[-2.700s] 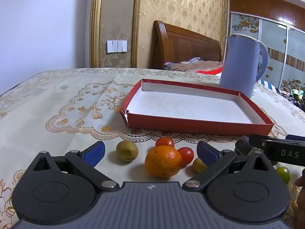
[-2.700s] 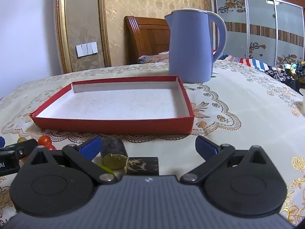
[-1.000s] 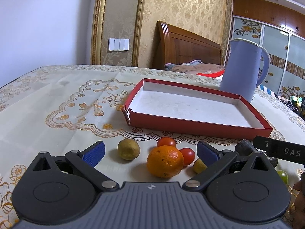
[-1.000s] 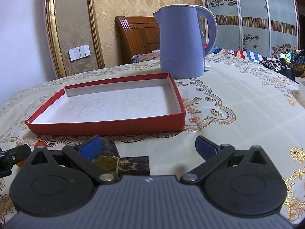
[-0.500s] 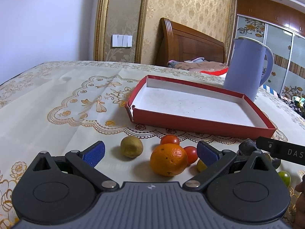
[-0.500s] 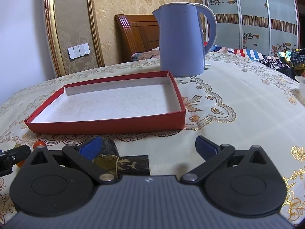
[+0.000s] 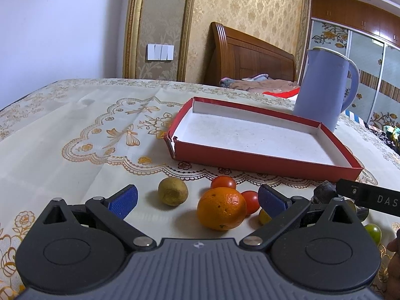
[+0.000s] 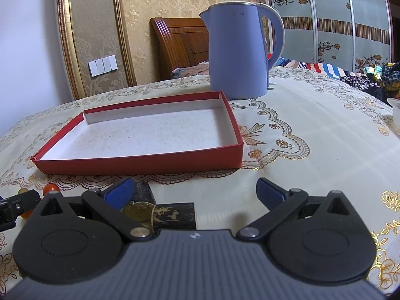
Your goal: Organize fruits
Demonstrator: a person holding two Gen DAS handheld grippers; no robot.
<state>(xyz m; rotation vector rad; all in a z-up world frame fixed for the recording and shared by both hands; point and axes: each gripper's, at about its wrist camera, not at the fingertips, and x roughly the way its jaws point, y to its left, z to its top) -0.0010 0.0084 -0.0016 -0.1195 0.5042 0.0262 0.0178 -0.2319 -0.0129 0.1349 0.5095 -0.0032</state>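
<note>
In the left wrist view my left gripper (image 7: 197, 198) is open and empty, low over the tablecloth. Between its blue fingers lie an orange (image 7: 221, 211), a brownish kiwi-like fruit (image 7: 173, 191) and two red tomatoes (image 7: 223, 182). A small yellow fruit (image 7: 264, 216) and a green one (image 7: 374, 233) lie further right. The empty red tray (image 7: 262, 161) sits beyond. In the right wrist view my right gripper (image 8: 193, 191) is open and empty; a dark fruit (image 8: 142, 190) and a dark gold-printed object (image 8: 160, 213) lie by its left finger, before the tray (image 8: 140, 165).
A lilac-blue electric kettle (image 8: 237, 52) stands behind the tray's far right corner. The right gripper's black body (image 7: 367, 196) shows at the right edge of the left wrist view. A white container's edge (image 8: 395, 110) shows far right. A bed headboard is behind the table.
Both grippers have crept slightly forward and shifted view a little; the left view turned slightly leftward. The fruits and tray have not moved. Both grippers stay open.
</note>
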